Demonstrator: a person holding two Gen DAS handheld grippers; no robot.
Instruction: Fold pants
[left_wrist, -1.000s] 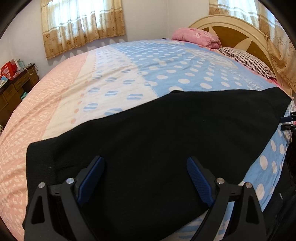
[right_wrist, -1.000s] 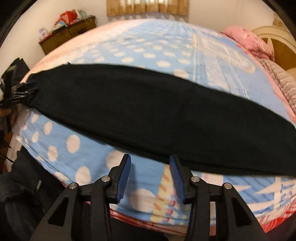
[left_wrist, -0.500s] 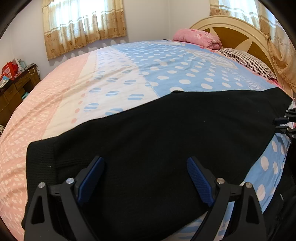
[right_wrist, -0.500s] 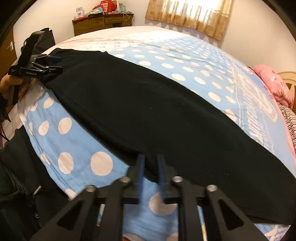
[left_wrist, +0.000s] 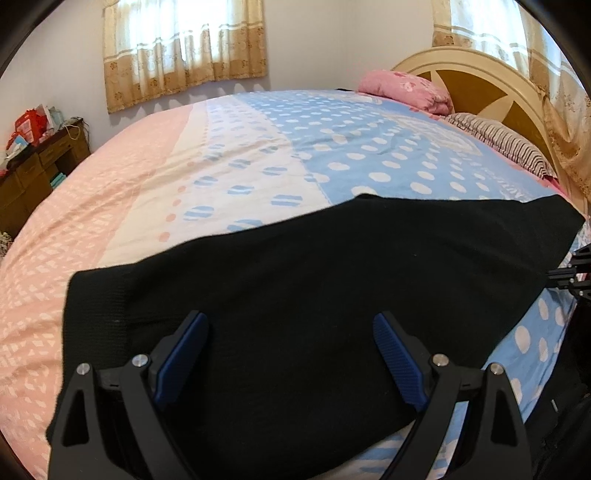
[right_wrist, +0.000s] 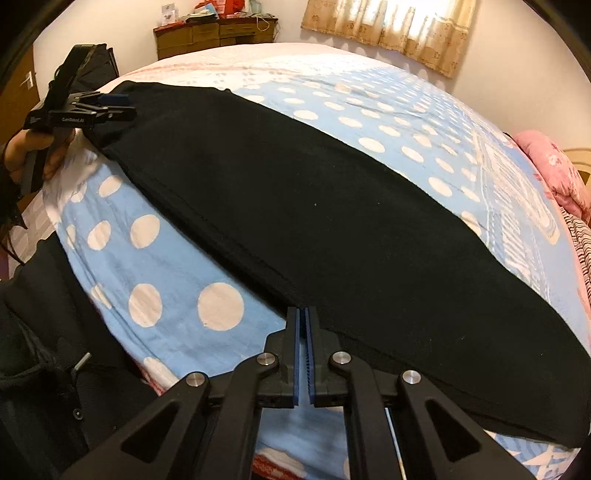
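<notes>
The black pants (right_wrist: 332, 221) lay flat across the bed (left_wrist: 258, 155); the right gripper (right_wrist: 303, 325) pinched their near edge, the left gripper (left_wrist: 291, 354) gaped above them, so lifting one-sided risked skewing the fold.

The right gripper (right_wrist: 303, 314) pinches at the pants (right_wrist: 332, 221) hem, though fabric between its pads seems hidden.

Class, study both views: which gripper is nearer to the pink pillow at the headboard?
Right. The right gripper is shut at the black pants' near edge, toward the pink pillow. The left gripper is at the opposite end, farther away.
</notes>
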